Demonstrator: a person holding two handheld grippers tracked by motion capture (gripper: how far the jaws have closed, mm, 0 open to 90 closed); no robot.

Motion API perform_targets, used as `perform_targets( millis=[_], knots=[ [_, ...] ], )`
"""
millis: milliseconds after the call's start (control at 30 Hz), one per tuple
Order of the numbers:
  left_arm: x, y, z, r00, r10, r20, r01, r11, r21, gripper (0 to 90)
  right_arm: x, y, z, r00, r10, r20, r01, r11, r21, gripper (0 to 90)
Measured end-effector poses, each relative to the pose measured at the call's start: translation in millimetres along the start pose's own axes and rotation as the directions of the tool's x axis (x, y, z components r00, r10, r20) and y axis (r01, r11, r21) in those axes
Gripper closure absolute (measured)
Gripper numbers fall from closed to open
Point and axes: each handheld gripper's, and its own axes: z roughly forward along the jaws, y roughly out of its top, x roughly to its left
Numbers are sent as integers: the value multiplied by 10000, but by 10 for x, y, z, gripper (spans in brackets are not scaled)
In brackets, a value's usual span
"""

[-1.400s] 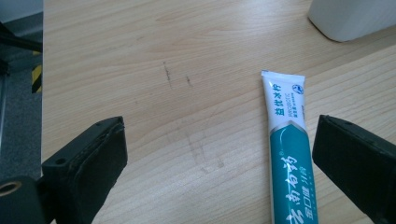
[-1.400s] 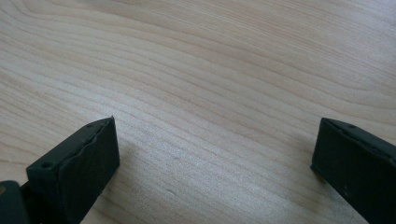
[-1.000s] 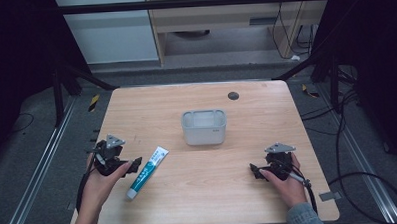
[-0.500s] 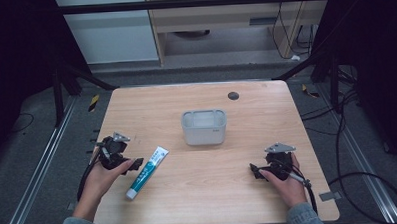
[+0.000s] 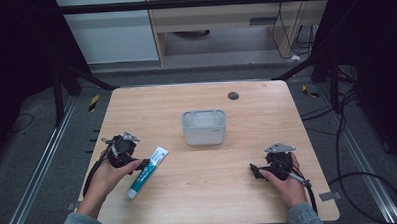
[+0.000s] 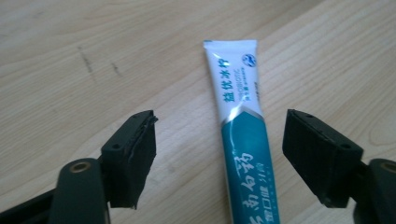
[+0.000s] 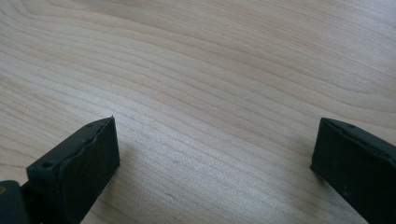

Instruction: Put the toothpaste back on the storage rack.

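The left gripper has slid up to the toothpaste tube, left of the grey container; its jaws, just closing, straddle it untouched. The right gripper gapes idle.

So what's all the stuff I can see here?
tube: one, teal and white, flat on the table's left side, between the left fingers.
box: one, grey, open top, table middle.
dot: one, dark, round, far edge of the table.
table: one, light wood.
left gripper: one, black, fingers have just been closing around the tube, not touching it yet.
right gripper: one, black, fingers open over bare wood.
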Motion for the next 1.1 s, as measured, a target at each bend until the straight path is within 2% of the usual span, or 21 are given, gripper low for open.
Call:
perform_targets(
  millis=[67, 167, 367, 533, 600, 1100],
  knots=[
    [-38, 38, 53, 9996, 259, 56, -261, 9989, 378, 298, 0, 0, 0, 10000, 5, -3, -5, 10000, 2, 11],
    [-62, 79, 130, 9994, 309, 135, -317, 9973, 659, 341, 0, 0, 0, 10000, 4, -5, -4, 10000, 1, 11],
    [-113, 137, 233, 9997, 212, 134, -220, 9975, 667, 374, 0, 0, 0, 10000, 0, -2, 0, 10000, 5, 11],
    [-131, 130, 331, 9995, 190, 234, -211, 9956, 910, 380, 0, 0, 0, 10000, -1, -1, 1, 10000, 6, 11],
    [-132, 127, 366, 9998, 160, 129, -170, 9959, 883, 389, 0, 0, 0, 10000, 3, 1, -3, 10000, 5, 11],
    [-111, 131, 485, 9993, 17, 364, -62, 9922, 1248, 483, -1, 0, -1, 10000, 2, -9, -2, 10000, 8, 11]
  ],
)
